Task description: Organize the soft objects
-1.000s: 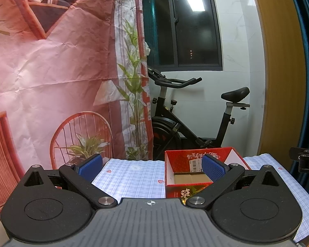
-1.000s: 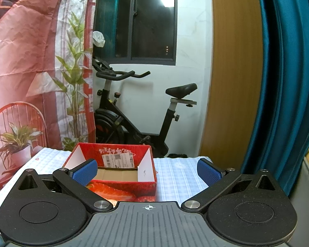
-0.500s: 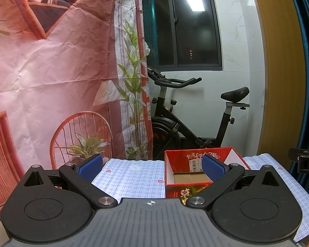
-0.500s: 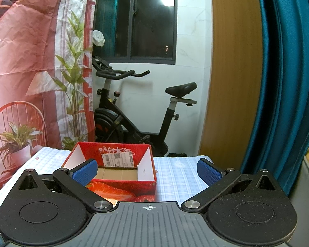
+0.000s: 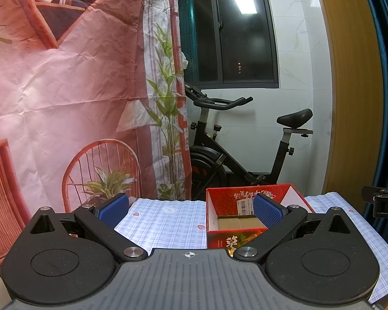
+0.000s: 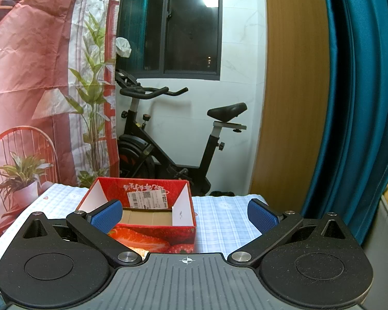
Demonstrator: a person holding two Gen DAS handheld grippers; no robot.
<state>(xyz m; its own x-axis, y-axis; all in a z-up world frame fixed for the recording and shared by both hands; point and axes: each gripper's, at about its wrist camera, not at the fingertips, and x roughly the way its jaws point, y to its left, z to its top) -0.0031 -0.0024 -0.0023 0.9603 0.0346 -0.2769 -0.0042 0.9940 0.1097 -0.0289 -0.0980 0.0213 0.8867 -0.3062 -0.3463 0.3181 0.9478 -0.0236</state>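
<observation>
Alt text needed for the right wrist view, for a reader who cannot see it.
An open, empty hand-held gripper points at an open red box printed with strawberries, standing on a checked tablecloth. Behind stand an exercise bike, a dark window and a teal curtain.

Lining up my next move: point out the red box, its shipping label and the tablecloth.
Box (image 6: 152,237): right wrist view, on the strawberry-printed front wall.
Label (image 6: 147,199): right wrist view, middle of the white sticker on the inner back wall.
Tablecloth (image 5: 165,222): left wrist view, bare checked patch left of the box.
</observation>
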